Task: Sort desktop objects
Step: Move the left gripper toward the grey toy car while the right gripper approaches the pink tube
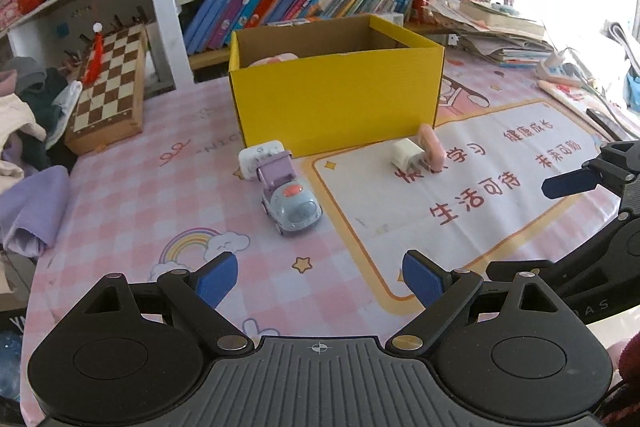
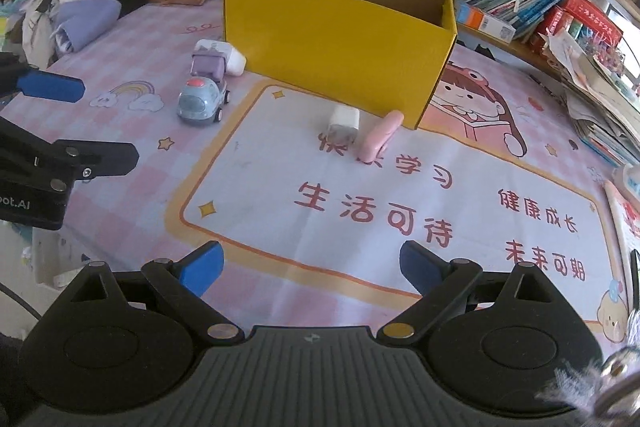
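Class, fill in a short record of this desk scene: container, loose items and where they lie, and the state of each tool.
container: yellow box, open top, something pink inside, not identifiable
toy: blue and purple toy truck on the checked mat, ahead of the left tool
behind toy: white block, close against the truck
near box front: white charger and pink item, side by side on the printed mat
left tool: open, holding nothing
right tool: open, holding nothing
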